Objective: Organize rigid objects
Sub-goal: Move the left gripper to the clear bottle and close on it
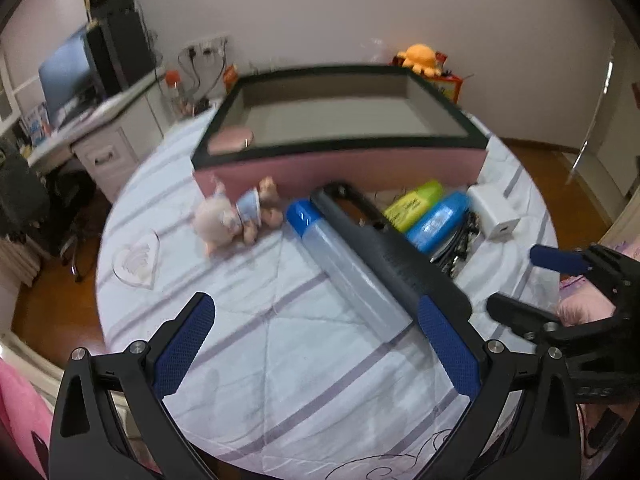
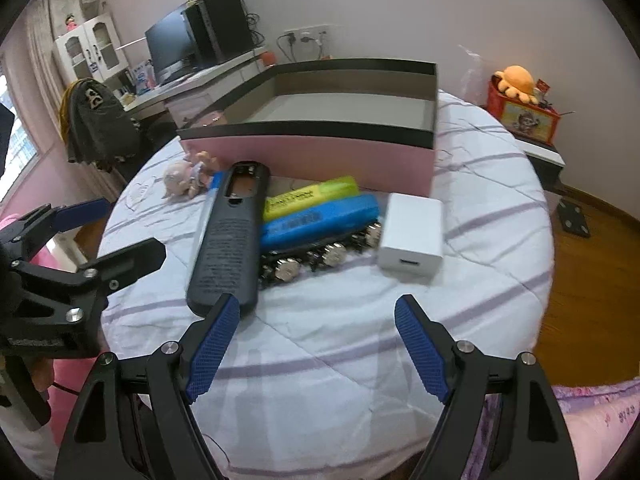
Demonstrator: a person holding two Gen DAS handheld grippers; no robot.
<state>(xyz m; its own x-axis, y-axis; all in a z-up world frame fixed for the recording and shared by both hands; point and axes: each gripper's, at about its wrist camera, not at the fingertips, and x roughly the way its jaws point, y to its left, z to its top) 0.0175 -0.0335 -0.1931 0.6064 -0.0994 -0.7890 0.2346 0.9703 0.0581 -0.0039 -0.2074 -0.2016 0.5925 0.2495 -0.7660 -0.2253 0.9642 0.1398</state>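
left gripper (image 1: 316, 344) and right gripper (image 2: 316, 344) both stood open and empty. ahead of them, left to right, a capped tube (image 1: 344, 264), black remote (image 2: 228, 240), two highlighters (image 2: 320, 210) and white charger (image 2: 412, 236) lay unsorted before the pink box (image 2: 308, 160); only a pink case (image 1: 231, 139) appeared boxed. the beaded item behind the remote was blurred.

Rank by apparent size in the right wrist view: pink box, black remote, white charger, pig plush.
1. pink box, largest by far.
2. black remote, though it lies nearer the camera, which inflates it.
3. white charger.
4. pig plush, smallest; it sits farther back and is blurred, so its gap to the charger is unsure.
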